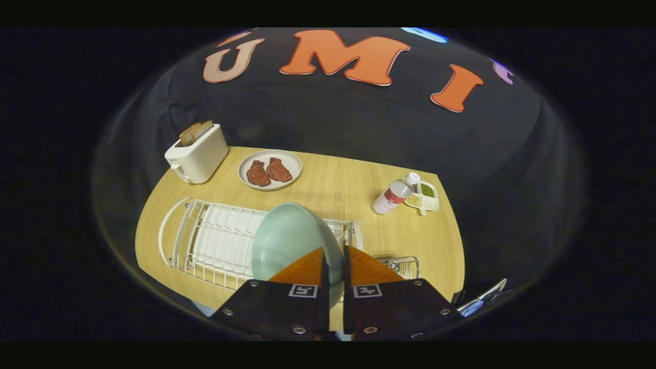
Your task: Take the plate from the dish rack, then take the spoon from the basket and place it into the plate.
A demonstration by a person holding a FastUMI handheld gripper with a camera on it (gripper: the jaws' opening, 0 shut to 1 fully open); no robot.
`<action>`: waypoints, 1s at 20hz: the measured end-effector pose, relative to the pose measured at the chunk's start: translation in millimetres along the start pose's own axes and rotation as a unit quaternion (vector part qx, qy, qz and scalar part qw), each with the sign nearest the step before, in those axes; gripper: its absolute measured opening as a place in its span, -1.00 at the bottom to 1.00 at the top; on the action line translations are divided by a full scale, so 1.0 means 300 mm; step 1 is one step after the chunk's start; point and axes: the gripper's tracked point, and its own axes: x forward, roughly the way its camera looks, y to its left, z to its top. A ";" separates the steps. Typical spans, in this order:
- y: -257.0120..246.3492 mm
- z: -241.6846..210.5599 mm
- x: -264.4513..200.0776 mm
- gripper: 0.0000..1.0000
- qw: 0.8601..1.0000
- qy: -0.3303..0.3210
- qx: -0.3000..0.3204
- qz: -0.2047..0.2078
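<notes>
The gripper [334, 266] has its two orange fingers [302, 269] pulled close together, with just a thin gap left. The edge of the plate [287, 241] sits in that gap, and both fingers press on it. So the gripper has hold of the plate.

The plate is pale green and round. It stands up on its edge, tilted a little. It is over the near end of the dish rack [215, 241], and I cannot tell if it touches the rack.

The dish rack is white wire with a white tray under it. It lies on the near part of the table [333, 189]. The table is light wood with a rounded edge.

A small wire basket [405, 265] sits just beside the rack, next to the other finger. The spoon is too hard to make out in there.

At the far corner of the table stands a white toaster [197, 152] with two slices of bread [196, 132] poking out of the top. Near it is a white dish [270, 169] with two brown pieces of meat [268, 171] on it.

On the other side of the table a small bottle [393, 195] with a white cap lies tipped over. It touches a little white tray [428, 196] that holds green and yellow bits.

Behind the table hangs the black cloth wall of the booth.
</notes>
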 end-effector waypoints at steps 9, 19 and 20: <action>-0.111 -0.179 -0.099 -0.78 0.995 0.023 0.067 0.069; -0.201 -0.512 -0.123 -0.79 0.984 0.062 0.111 0.122; -0.205 -0.541 -0.123 -0.79 0.983 0.066 0.113 0.126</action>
